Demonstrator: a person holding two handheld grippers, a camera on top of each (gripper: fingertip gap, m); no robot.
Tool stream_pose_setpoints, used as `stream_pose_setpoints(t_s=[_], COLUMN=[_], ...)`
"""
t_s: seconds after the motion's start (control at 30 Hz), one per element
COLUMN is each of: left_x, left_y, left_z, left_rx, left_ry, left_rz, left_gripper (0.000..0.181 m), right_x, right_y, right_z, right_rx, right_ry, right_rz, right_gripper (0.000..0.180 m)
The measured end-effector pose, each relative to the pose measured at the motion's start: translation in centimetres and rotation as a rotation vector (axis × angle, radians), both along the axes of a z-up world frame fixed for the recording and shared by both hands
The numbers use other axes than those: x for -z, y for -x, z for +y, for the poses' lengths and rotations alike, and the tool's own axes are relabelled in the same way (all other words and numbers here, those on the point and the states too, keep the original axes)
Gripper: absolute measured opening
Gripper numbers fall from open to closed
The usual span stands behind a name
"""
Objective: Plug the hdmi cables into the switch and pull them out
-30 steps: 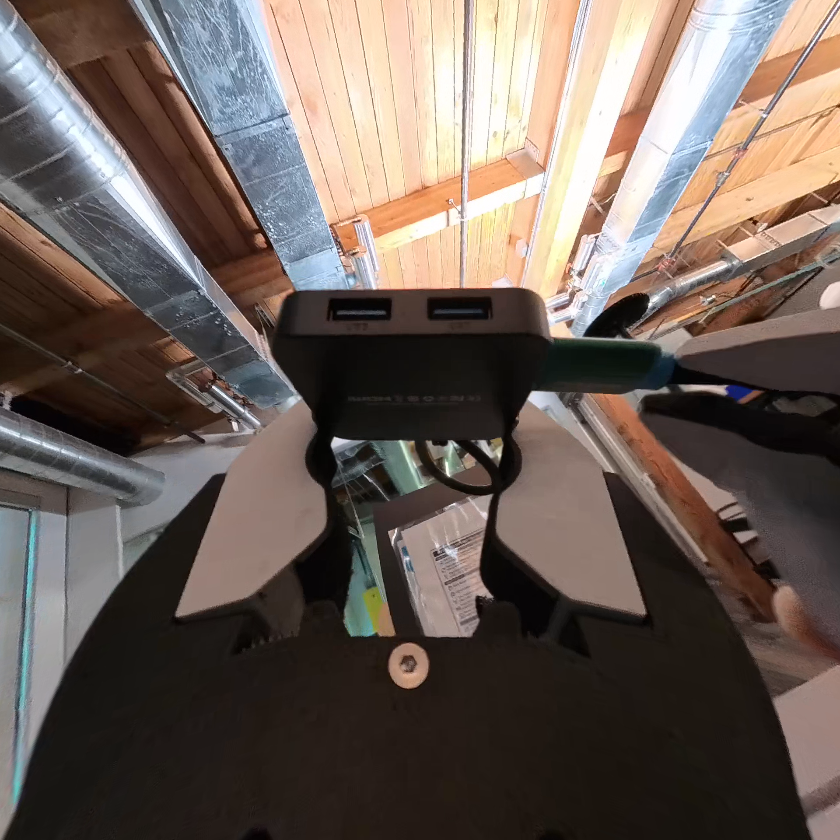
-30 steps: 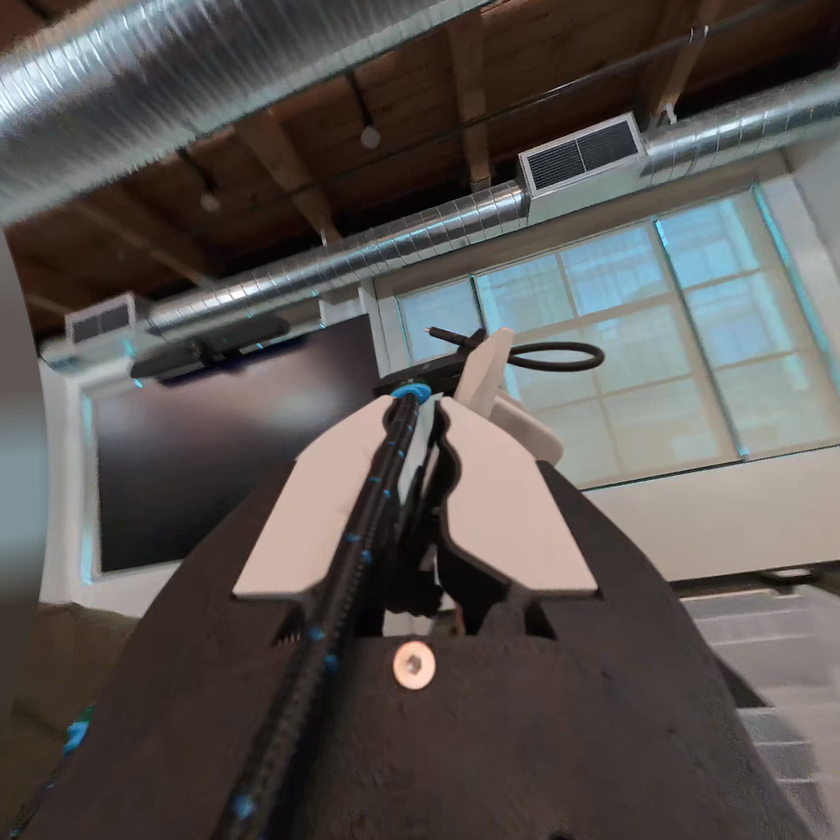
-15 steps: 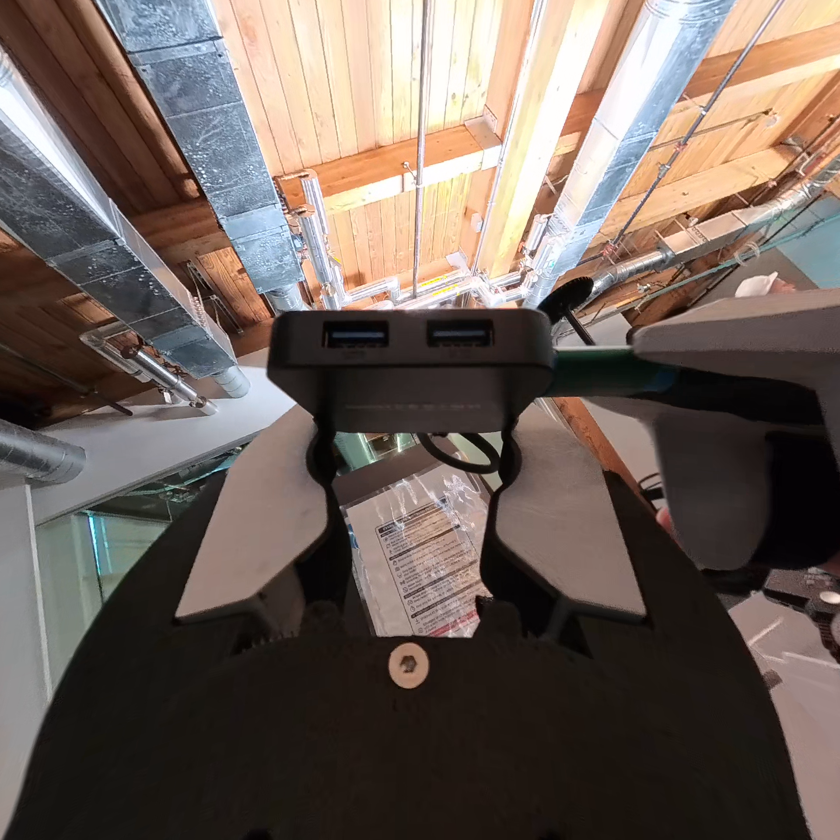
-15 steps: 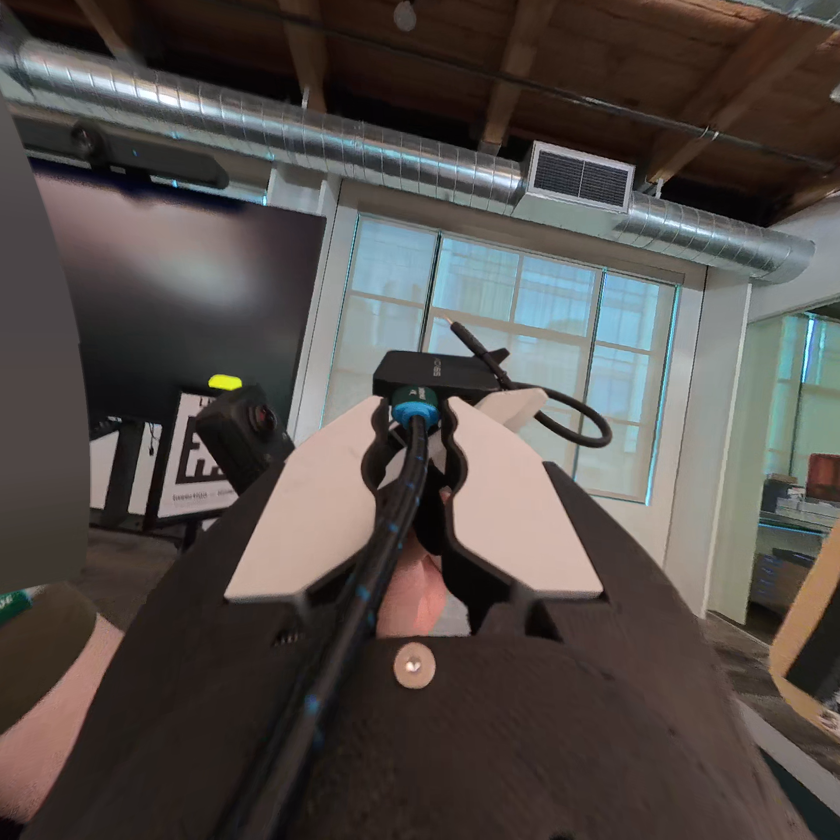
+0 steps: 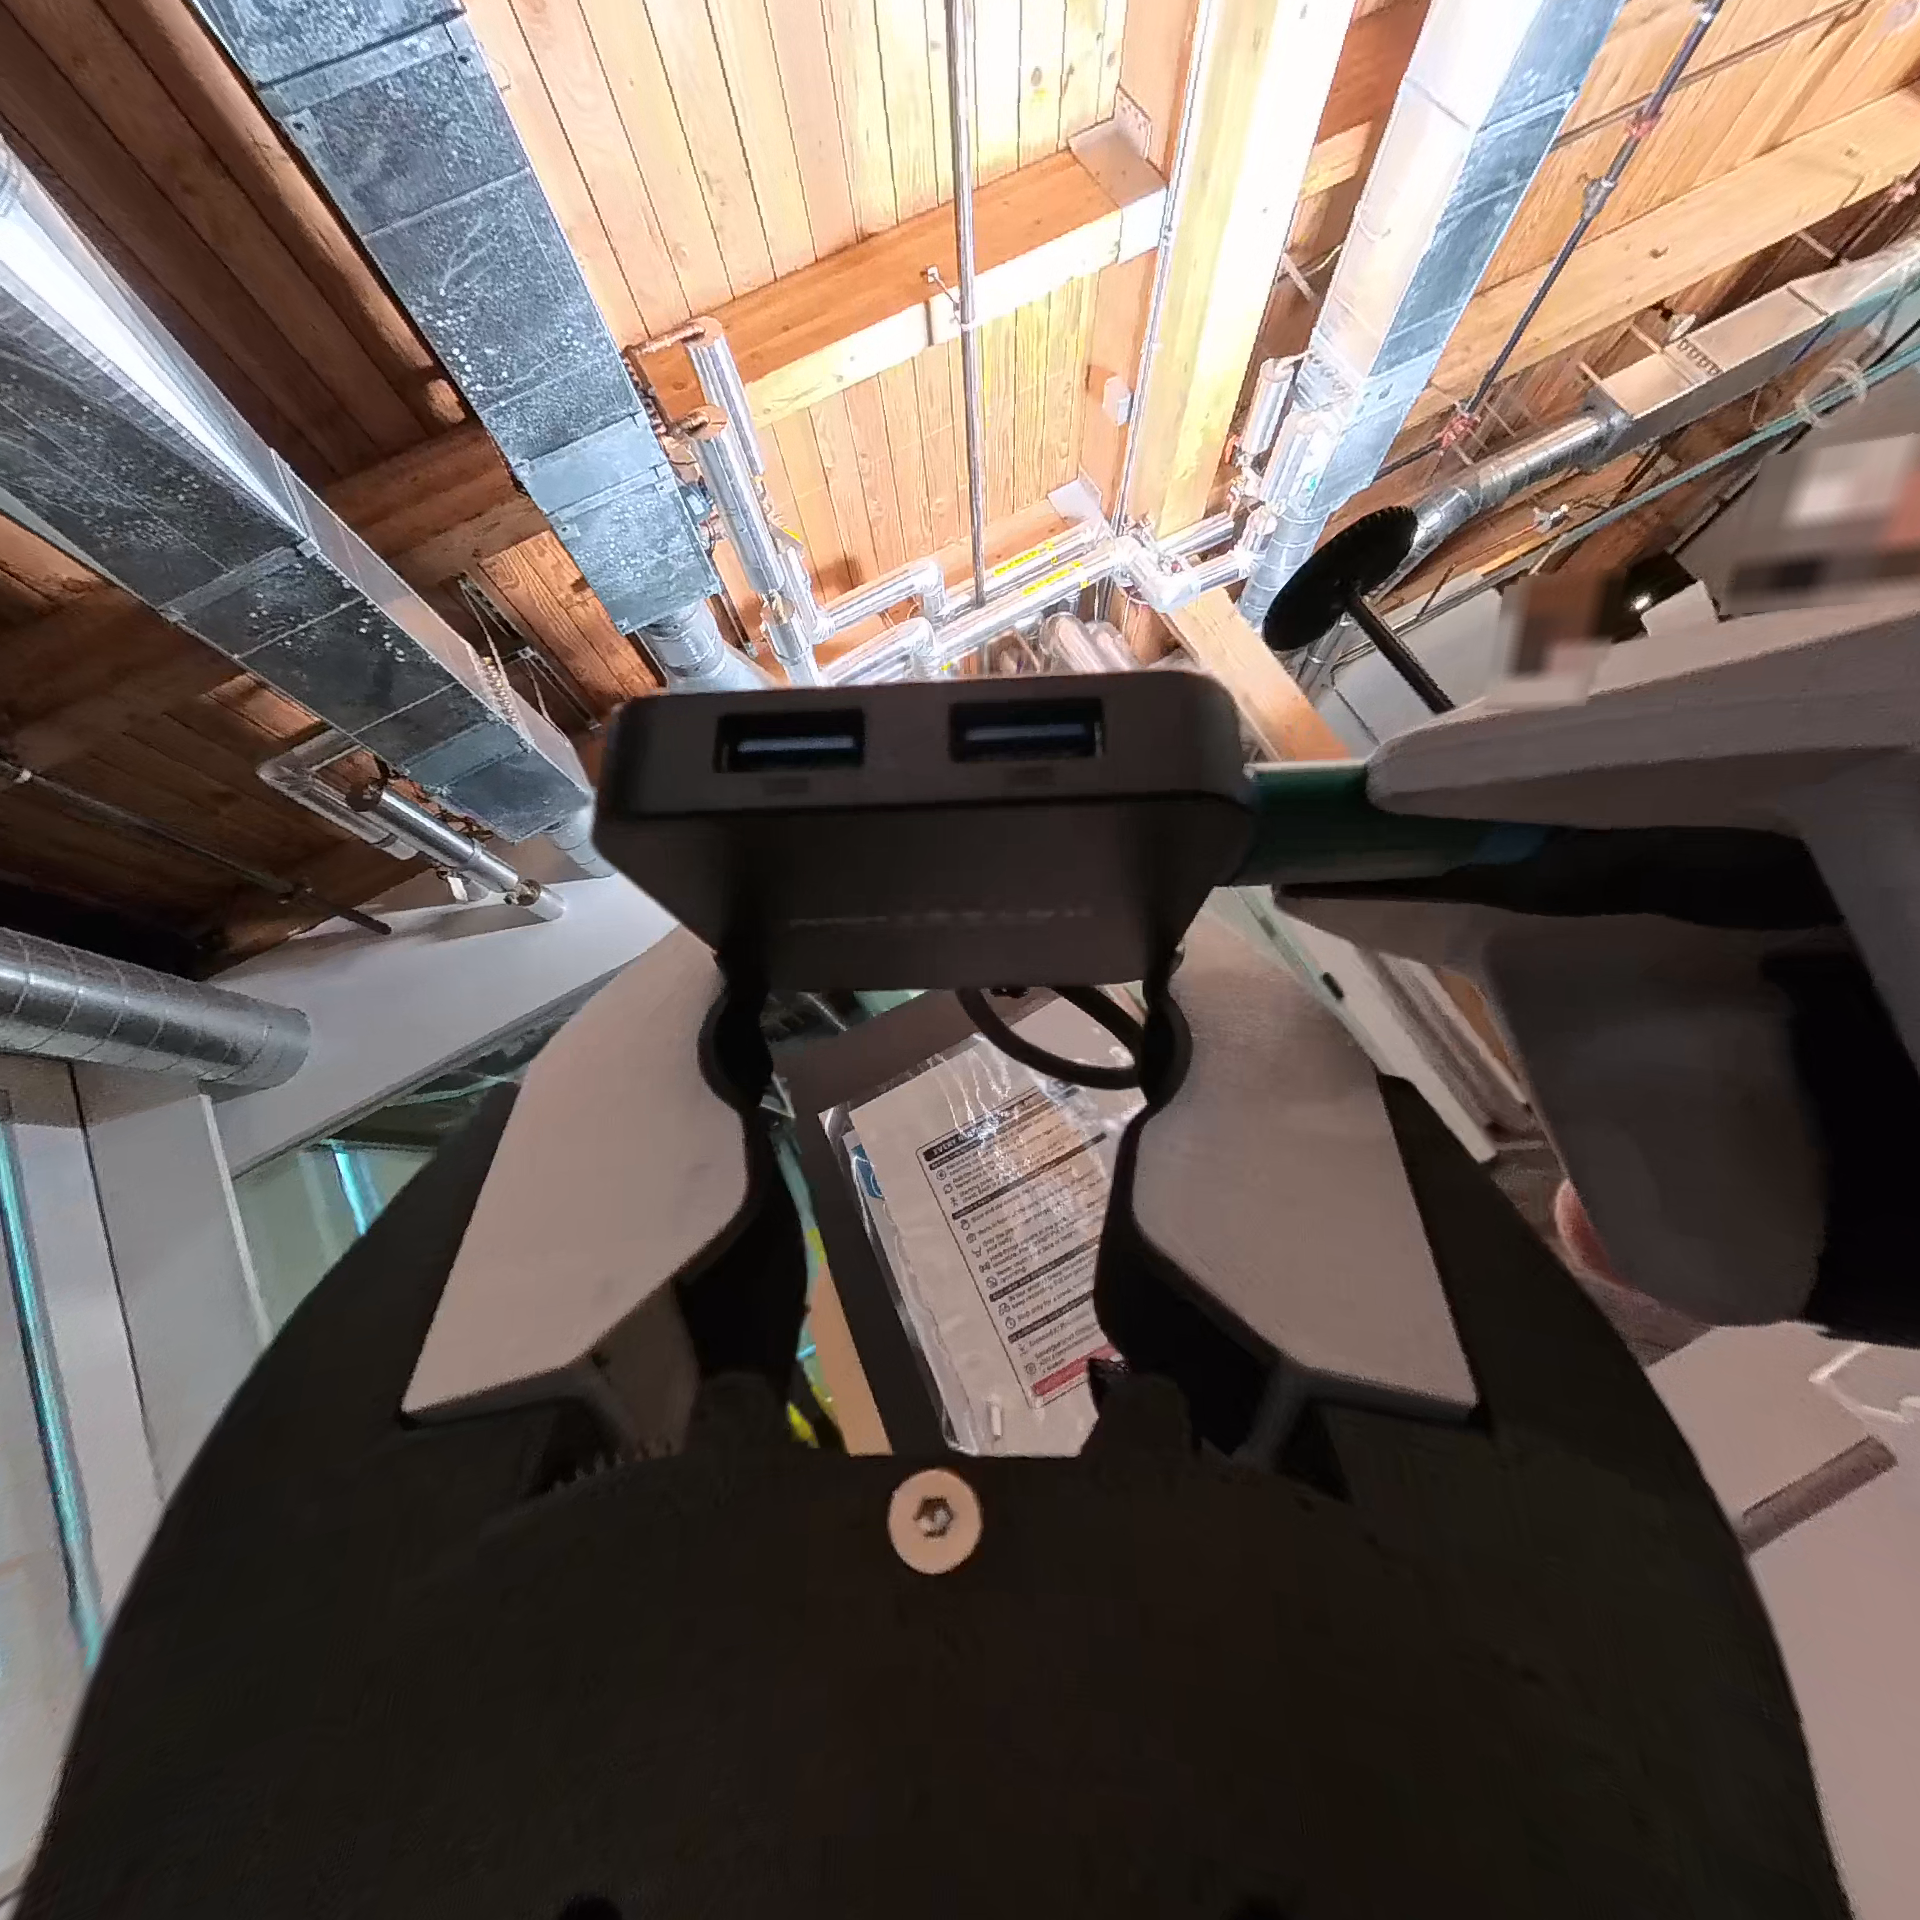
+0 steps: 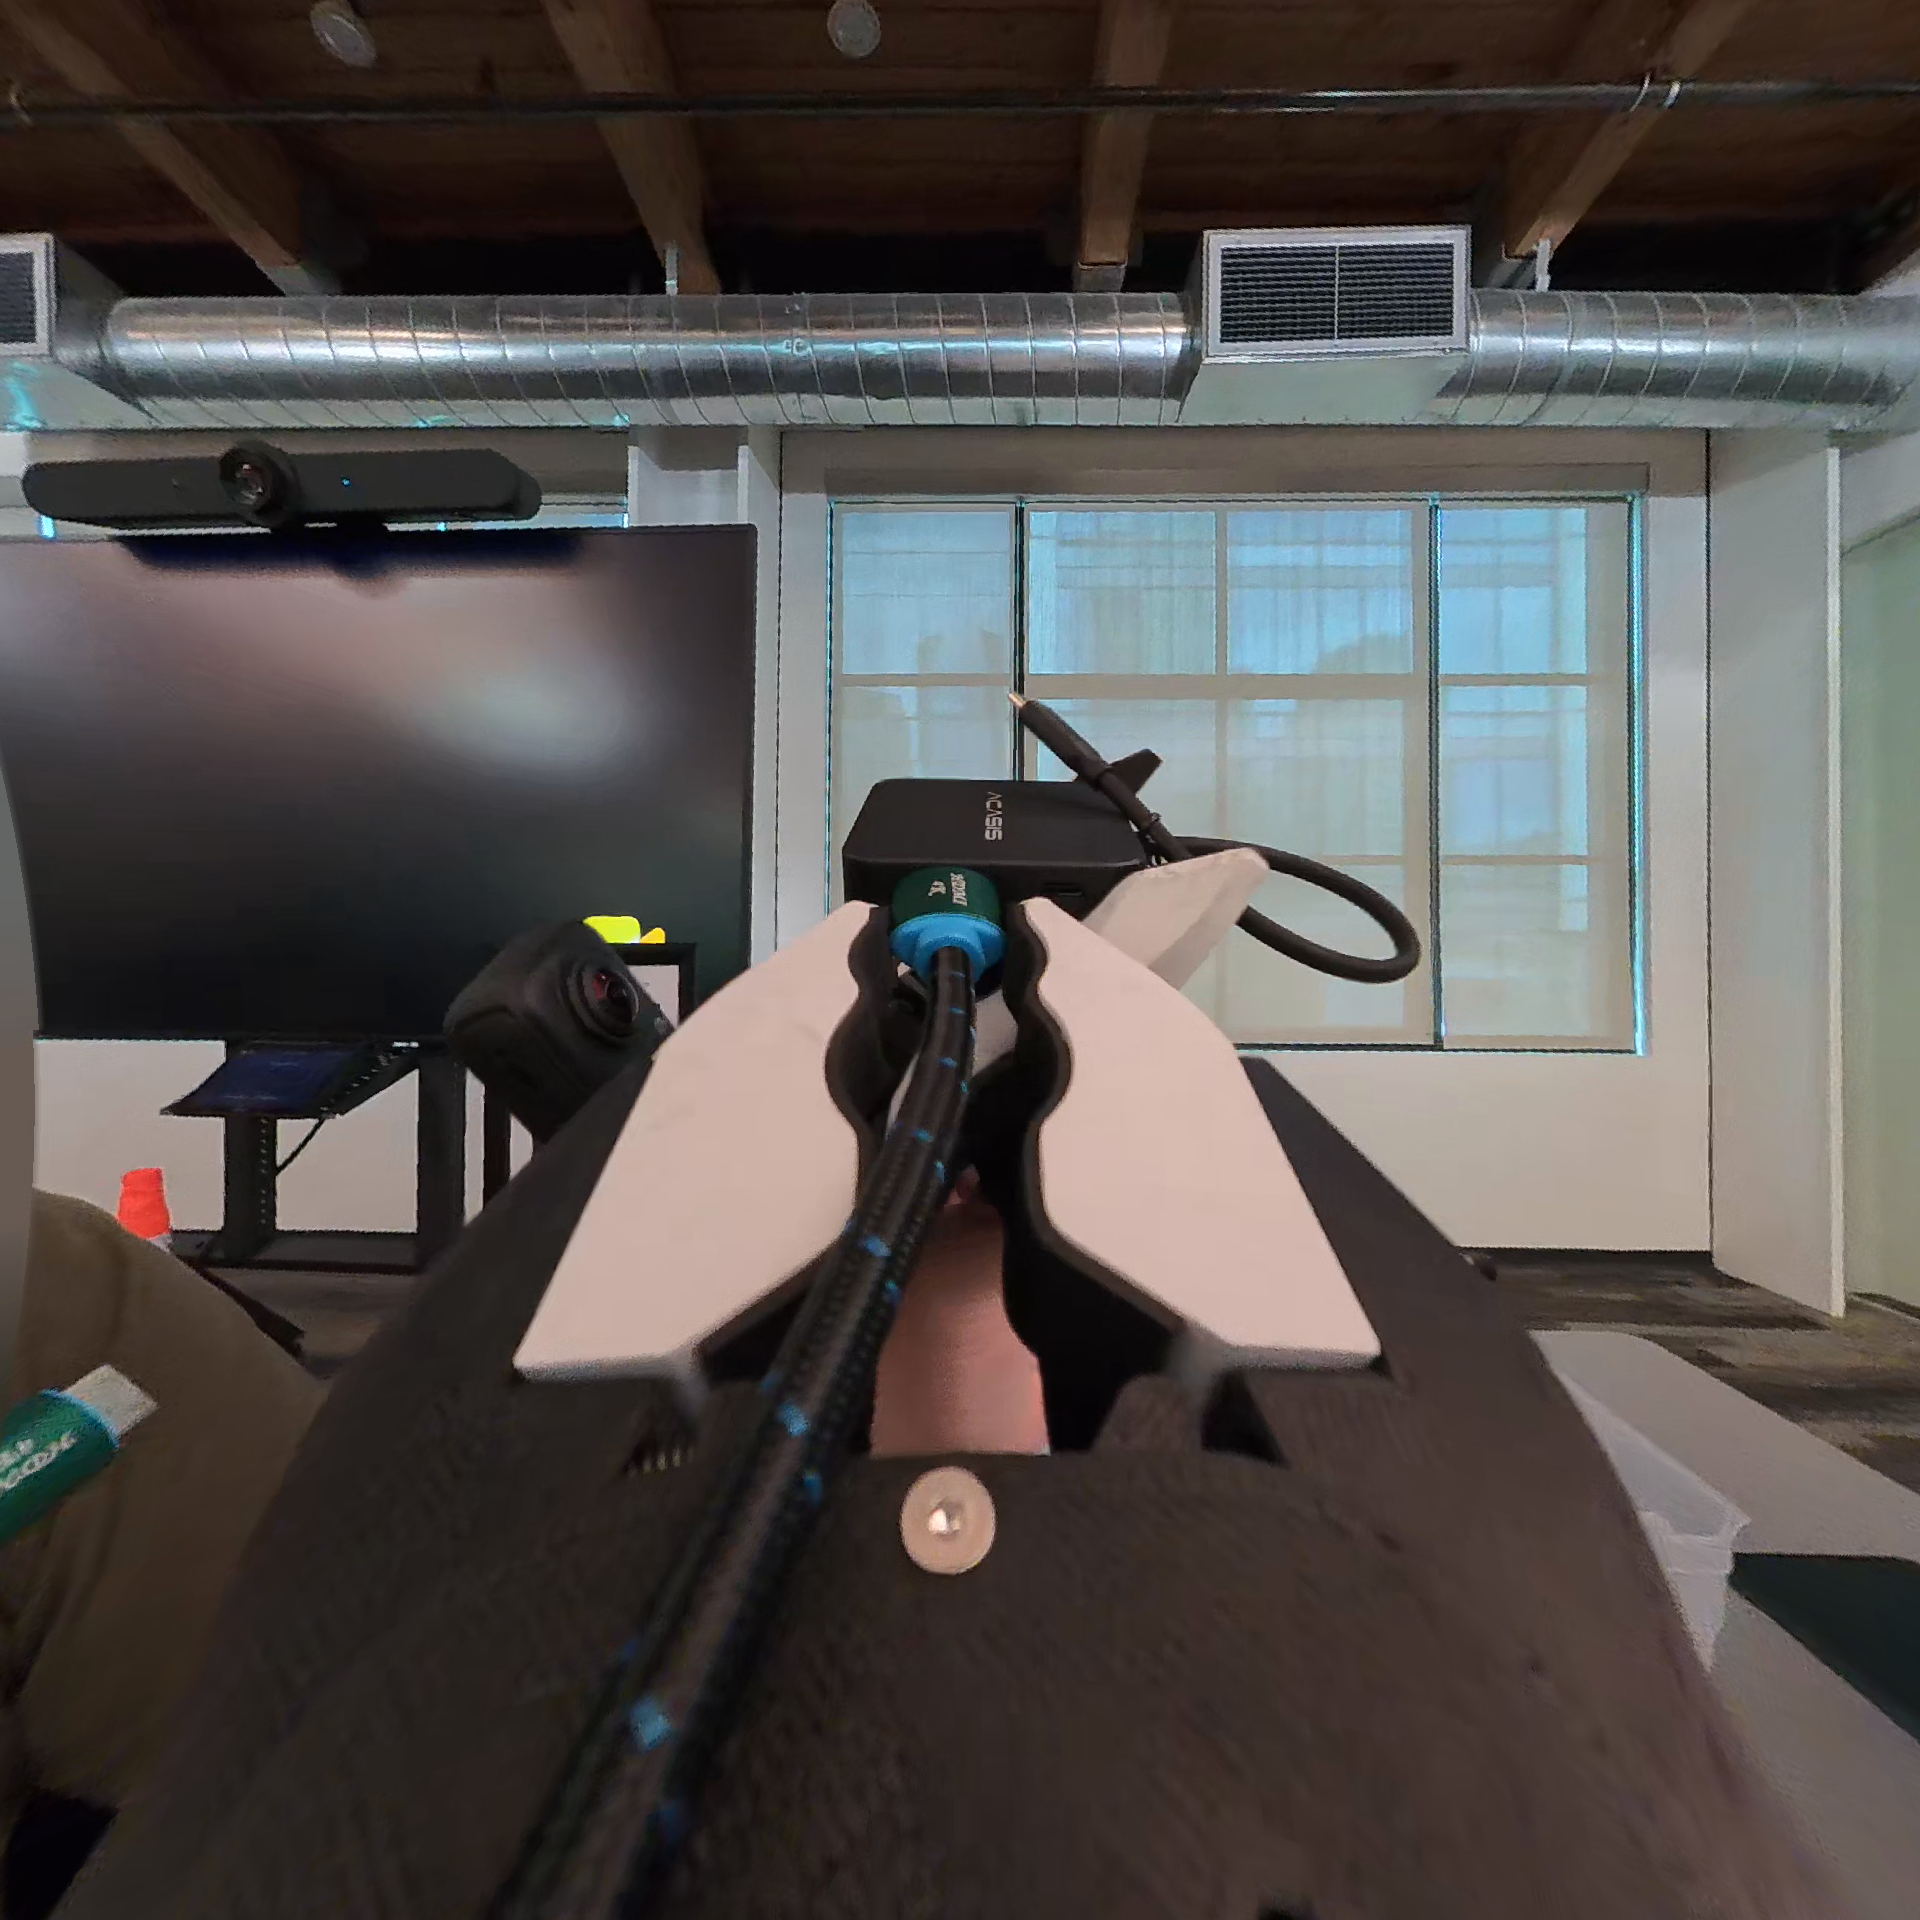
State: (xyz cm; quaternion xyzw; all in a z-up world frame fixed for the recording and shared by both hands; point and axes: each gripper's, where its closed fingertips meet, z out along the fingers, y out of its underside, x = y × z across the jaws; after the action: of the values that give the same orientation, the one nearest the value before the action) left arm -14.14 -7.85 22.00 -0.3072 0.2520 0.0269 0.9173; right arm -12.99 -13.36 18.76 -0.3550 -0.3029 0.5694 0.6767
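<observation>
My left gripper (image 5: 951, 971) is shut on the black switch box (image 5: 920, 816) and holds it up in the air, two blue ports facing away. My right gripper (image 6: 940, 920) is shut on the green HDMI plug (image 6: 940, 896) with its blue collar; the plug sits in the side of the switch (image 6: 987, 831). Its black braided cable (image 6: 894, 1164) runs back between my fingers. In the left wrist view the plug (image 5: 1311, 821) enters the switch's right side, held by the right gripper's fingers (image 5: 1621, 758). The switch's short black lead (image 6: 1320, 914) loops to the right.
A large dark screen (image 6: 364, 769) with a camera bar (image 6: 275, 488) above stands to the left, windows (image 6: 1236, 769) behind. The left gripper's camera (image 6: 556, 1013) shows left of my fingers. A person's sleeve (image 6: 114, 1455) is at lower left. Ducts and wooden beams (image 5: 935, 260) are overhead.
Both grippers have tilted down from the ceiling toward level. The right gripper has stayed on the plug, and the plug shows shorter beside the switch than a second ago.
</observation>
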Motion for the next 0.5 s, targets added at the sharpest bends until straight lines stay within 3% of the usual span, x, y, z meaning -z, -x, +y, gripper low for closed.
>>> stream_pose_setpoints(t_s=[0.23, 0.3, 0.33, 0.4, 0.5], left_x=[0.3, 0.6, 1.1, 2.6, 3.5], left_y=[0.4, 1.5, 1.4, -0.2, -1.9], left_z=[0.9, 1.7, 1.9, 2.3, 2.9], left_rx=[-0.084, -0.227, -0.244, -0.104, 0.002], left_ry=[0.011, -0.032, -0.075, -0.027, 0.079], left_rz=[0.012, 0.012, 0.022, 0.057, 0.027], left_gripper=[0.069, 0.021, 0.014, 0.0, 0.016], right_x=[0.2, -0.5, -0.8, -1.4, -1.8], right_y=[0.1, -0.3, -0.2, -0.7, -2.3], right_z=[0.1, -0.6, -1.0, -1.1, 0.1], right_rx=[0.025, 0.085, 0.13, 0.213, 0.245], right_ry=[0.025, -0.036, -0.072, -0.102, -0.042], right_rz=[0.007, 0.025, -0.008, -0.053, -0.089], right_gripper=[0.022, 0.022, 0.022, 0.021, 0.017])
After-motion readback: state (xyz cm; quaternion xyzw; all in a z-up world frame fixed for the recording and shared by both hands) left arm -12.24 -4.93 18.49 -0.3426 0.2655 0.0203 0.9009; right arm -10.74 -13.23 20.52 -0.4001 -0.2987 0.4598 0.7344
